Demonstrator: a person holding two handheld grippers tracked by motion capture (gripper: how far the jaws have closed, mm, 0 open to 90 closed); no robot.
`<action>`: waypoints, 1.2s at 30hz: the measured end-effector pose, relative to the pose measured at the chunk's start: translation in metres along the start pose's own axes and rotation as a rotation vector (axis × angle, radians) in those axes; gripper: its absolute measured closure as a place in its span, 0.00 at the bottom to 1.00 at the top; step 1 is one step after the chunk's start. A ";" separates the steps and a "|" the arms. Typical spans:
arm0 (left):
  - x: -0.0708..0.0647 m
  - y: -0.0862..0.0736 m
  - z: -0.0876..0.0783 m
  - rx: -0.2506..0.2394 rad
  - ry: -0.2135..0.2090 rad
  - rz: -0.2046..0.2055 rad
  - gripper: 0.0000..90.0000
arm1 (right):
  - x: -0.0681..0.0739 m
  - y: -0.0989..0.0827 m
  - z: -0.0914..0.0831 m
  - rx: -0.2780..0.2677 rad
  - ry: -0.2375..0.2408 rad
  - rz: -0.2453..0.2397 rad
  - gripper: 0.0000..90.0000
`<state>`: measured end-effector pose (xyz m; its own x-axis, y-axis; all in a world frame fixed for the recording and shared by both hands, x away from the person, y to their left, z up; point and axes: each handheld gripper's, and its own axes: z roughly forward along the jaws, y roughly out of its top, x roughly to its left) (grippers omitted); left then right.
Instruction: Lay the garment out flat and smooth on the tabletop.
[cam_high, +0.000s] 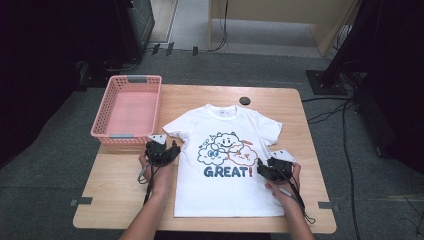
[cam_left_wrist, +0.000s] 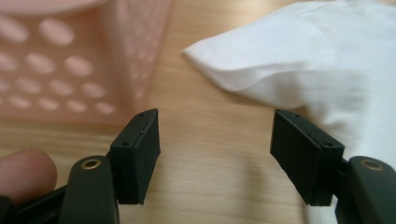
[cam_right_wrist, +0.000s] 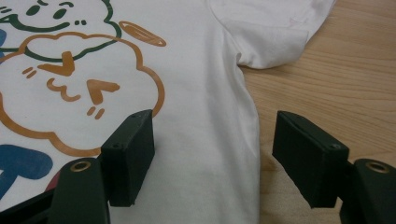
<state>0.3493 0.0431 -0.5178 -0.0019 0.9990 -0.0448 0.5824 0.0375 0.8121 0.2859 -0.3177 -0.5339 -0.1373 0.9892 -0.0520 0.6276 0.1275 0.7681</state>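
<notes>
Right gripper view: right claw (cam_right_wrist: 212, 154) gapes, straddling T-shirt (cam_right_wrist: 201, 93) edge.

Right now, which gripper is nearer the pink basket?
Left. The left gripper sits just below the pink basket; the right gripper is across the T-shirt.

White printed T-shirt (cam_high: 225, 165) flat on table (cam_high: 120, 190)

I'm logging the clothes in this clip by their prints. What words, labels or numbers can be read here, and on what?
"GREAT!" in blue letters with a red exclamation mark, on the front of the white T-shirt, under the cloud cartoons.
Neck label of the T-shirt: too small to read.
Pink basket: no text on it.
</notes>
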 end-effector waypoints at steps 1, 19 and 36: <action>-0.006 0.002 -0.002 -0.009 -0.018 0.020 0.37 | 0.000 0.000 0.000 0.001 0.002 0.003 0.33; -0.039 0.008 0.016 0.055 -0.170 0.162 0.43 | -0.002 0.000 0.000 0.003 0.010 0.012 0.34; 0.014 -0.006 0.009 0.077 0.089 -0.020 0.45 | -0.002 0.000 0.001 0.005 0.012 0.017 0.34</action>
<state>0.3532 0.0564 -0.5288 -0.0845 0.9964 -0.0056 0.6421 0.0588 0.7644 0.2866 -0.3198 -0.5341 -0.1358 0.9902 -0.0316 0.6333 0.1113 0.7659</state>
